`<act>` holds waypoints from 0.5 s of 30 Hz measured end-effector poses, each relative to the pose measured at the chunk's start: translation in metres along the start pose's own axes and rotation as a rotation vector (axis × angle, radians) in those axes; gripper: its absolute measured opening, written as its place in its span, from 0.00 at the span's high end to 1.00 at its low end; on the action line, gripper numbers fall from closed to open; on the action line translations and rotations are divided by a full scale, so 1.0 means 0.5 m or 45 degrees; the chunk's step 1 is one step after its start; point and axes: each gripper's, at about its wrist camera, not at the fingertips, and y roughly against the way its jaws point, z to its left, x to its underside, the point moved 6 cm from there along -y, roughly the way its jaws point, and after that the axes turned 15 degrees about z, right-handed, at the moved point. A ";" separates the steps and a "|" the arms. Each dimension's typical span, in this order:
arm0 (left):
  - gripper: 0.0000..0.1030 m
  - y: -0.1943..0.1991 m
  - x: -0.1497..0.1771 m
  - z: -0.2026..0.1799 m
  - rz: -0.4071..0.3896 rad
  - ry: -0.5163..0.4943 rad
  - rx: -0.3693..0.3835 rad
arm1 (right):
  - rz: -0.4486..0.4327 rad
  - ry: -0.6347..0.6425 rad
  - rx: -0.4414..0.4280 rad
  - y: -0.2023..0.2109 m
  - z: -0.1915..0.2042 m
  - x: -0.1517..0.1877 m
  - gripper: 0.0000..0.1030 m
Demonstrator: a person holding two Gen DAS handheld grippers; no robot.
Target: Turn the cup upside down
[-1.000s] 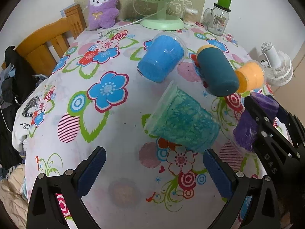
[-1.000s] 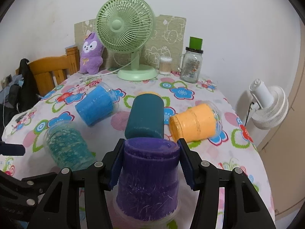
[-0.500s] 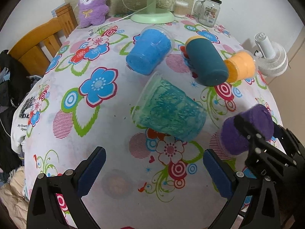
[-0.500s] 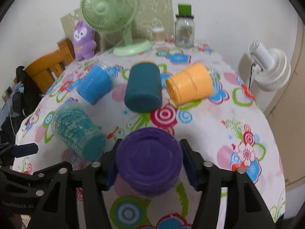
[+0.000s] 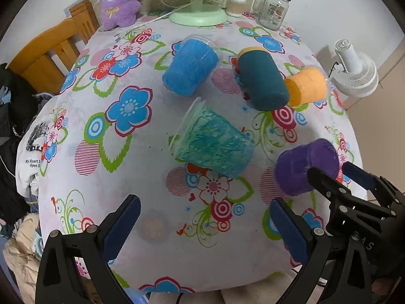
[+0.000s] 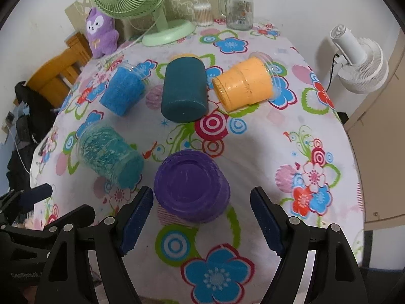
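Note:
A purple cup (image 6: 192,190) stands upside down on the flowered tablecloth (image 6: 316,131), base up. My right gripper (image 6: 202,217) is open, its fingers apart on either side of the cup and clear of it. The cup also shows in the left wrist view (image 5: 306,167), with the right gripper beside it. My left gripper (image 5: 202,225) is open and empty over the near table edge. A teal-green cup (image 5: 212,144), a blue cup (image 5: 189,68), a dark teal cup (image 5: 263,81) and an orange cup (image 5: 306,86) lie on their sides.
A green desk fan (image 6: 152,7), a purple plush toy (image 6: 101,33), a glass jar with a green lid (image 6: 239,7) and a cotton swab box (image 6: 202,14) stand at the table's back. A wooden chair (image 5: 48,58) is at left, a white fan (image 6: 359,60) at right.
My right gripper has opened and let go of the purple cup, which now stands base up on the table. Both cameras have pulled back and up.

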 end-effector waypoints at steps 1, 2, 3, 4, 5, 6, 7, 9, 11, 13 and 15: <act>0.00 0.002 -0.003 0.000 -0.002 0.006 -0.007 | 0.016 0.001 0.009 0.003 -0.001 -0.001 0.21; 0.00 0.006 -0.006 0.000 -0.009 0.007 -0.014 | 0.031 0.002 0.016 0.006 -0.001 -0.002 0.21; 0.00 0.012 -0.008 0.000 -0.016 0.004 -0.019 | 0.038 0.007 0.021 0.009 -0.001 -0.004 0.21; 0.00 0.015 -0.011 0.000 -0.018 0.003 -0.017 | 0.042 0.013 0.026 0.012 -0.001 -0.005 0.21; 0.00 0.019 -0.013 0.000 -0.016 0.006 -0.010 | 0.048 0.022 0.031 0.015 0.000 -0.007 0.21; 0.00 0.023 -0.015 0.001 -0.011 0.011 -0.001 | 0.054 0.033 0.034 0.019 0.002 -0.009 0.21; 0.00 0.029 -0.017 0.002 -0.004 0.015 0.010 | 0.060 0.041 0.037 0.024 0.003 -0.011 0.21; 0.00 0.041 -0.021 0.004 -0.003 0.016 0.022 | 0.062 0.049 0.033 0.038 0.006 -0.015 0.21; 0.00 0.057 -0.025 0.004 -0.010 0.010 0.012 | 0.054 0.063 0.031 0.055 0.010 -0.020 0.21; 0.00 0.076 -0.027 0.003 -0.021 0.000 0.002 | 0.049 0.079 0.034 0.074 0.016 -0.028 0.21; 0.00 0.093 -0.028 0.000 -0.023 -0.019 0.008 | 0.048 0.085 0.043 0.091 0.019 -0.034 0.21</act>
